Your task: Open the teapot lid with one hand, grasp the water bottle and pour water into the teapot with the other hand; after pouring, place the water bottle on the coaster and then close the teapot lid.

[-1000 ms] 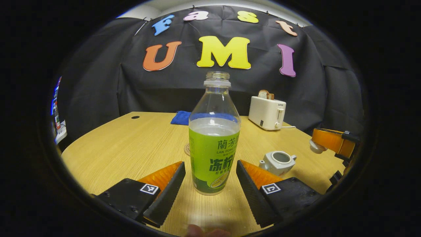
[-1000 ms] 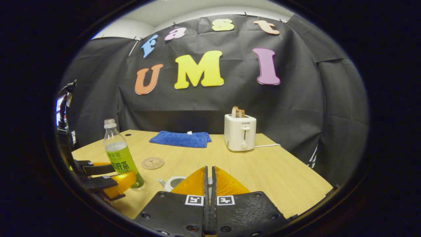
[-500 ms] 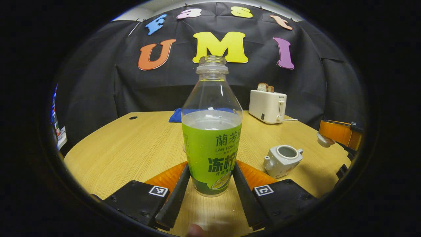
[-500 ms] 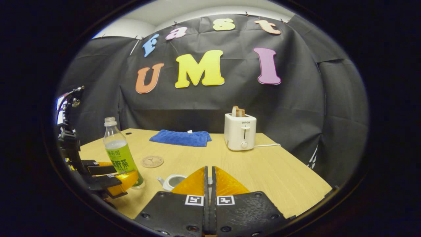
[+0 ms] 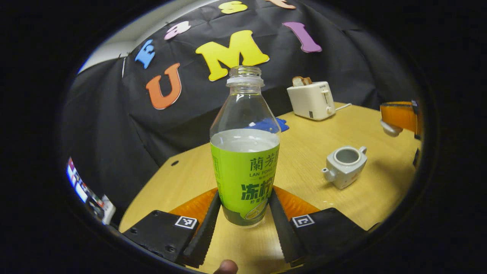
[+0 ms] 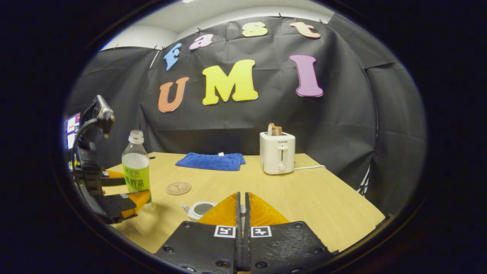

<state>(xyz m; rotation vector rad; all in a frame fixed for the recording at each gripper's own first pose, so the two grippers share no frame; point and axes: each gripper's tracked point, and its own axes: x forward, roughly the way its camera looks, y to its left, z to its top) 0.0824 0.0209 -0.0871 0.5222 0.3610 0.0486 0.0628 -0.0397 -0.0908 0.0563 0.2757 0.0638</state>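
The left gripper (image 5: 243, 213) is closing its two fingers on the lower part of the water bottle (image 5: 244, 152), one finger on each side of the green label, and both are pressing on it. The bottle has no cap and is standing upright between the fingers, about half full with a clear liquid. From the right gripper view the bottle (image 6: 136, 167) is appearing lifted off the wooden table (image 6: 304, 198), with a shadow under it, and the left gripper (image 6: 121, 192) is holding it from the left side.

The teapot (image 5: 344, 166) is sitting on the table to the right of the bottle, well apart from it, with its top open and its spout pointing to the left. In the right gripper view the teapot (image 6: 198, 210) is lying just in front of the right gripper (image 6: 242, 201), partly hidden behind its fingers. The fingers of this gripper are almost touching each other, and a small pale thing, the lid (image 5: 389, 128), is being pinched between them.

The round coaster (image 6: 178, 188) is lying on the table between the bottle and the teapot, a little farther back. A blue cloth (image 6: 211, 161) and a white toaster (image 6: 277, 152) are resting near the black wall.
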